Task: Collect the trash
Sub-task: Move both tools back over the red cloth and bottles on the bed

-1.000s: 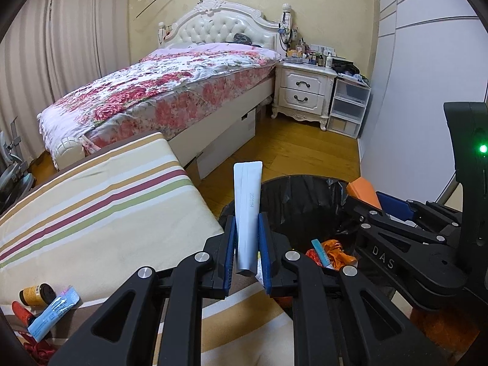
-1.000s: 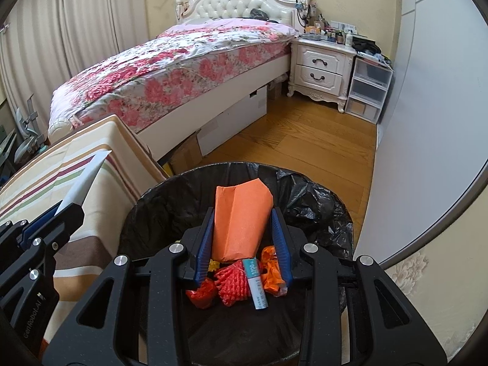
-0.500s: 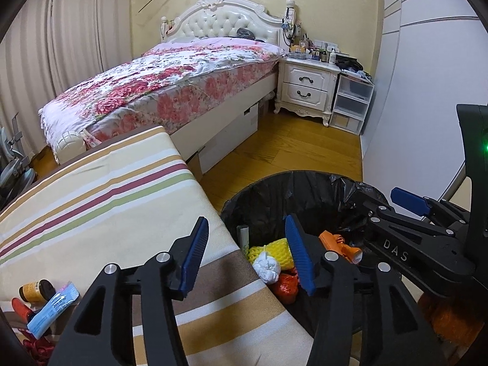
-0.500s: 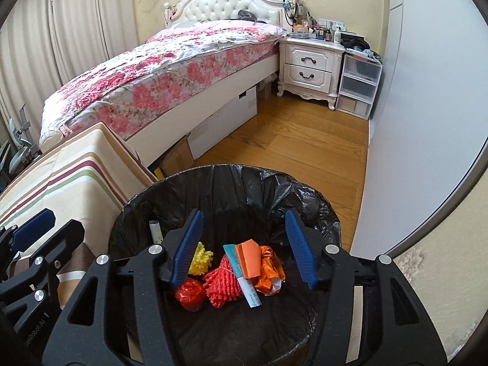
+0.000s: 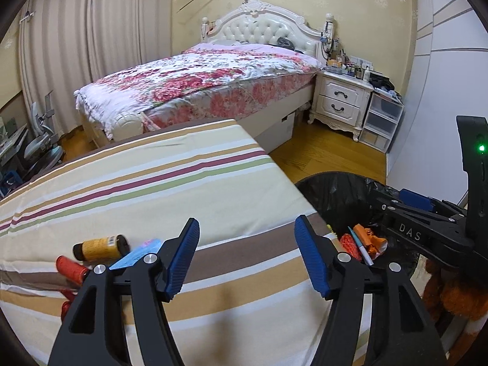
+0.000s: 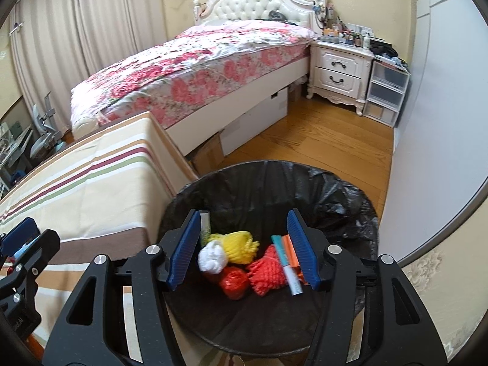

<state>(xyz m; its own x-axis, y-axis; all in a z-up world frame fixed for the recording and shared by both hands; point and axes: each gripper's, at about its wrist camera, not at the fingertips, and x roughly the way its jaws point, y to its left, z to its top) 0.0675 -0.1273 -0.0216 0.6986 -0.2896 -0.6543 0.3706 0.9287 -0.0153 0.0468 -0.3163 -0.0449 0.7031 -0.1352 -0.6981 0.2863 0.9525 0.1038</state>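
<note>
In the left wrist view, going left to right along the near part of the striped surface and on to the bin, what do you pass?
Red spool → yellow spool → blue packet → left tool → black-lined trash bin → right tool.

Floral bed [image 5: 213, 82], white nightstand [image 5: 341, 103], plastic drawers [image 6: 387, 91], curtains [image 5: 76, 45], wooden floor [image 6: 320, 140]

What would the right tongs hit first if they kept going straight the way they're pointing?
Probably the trash heap in the black-lined bin: the right tongs, opening and empty, frame the yellow net, though depth is unclear.
</note>
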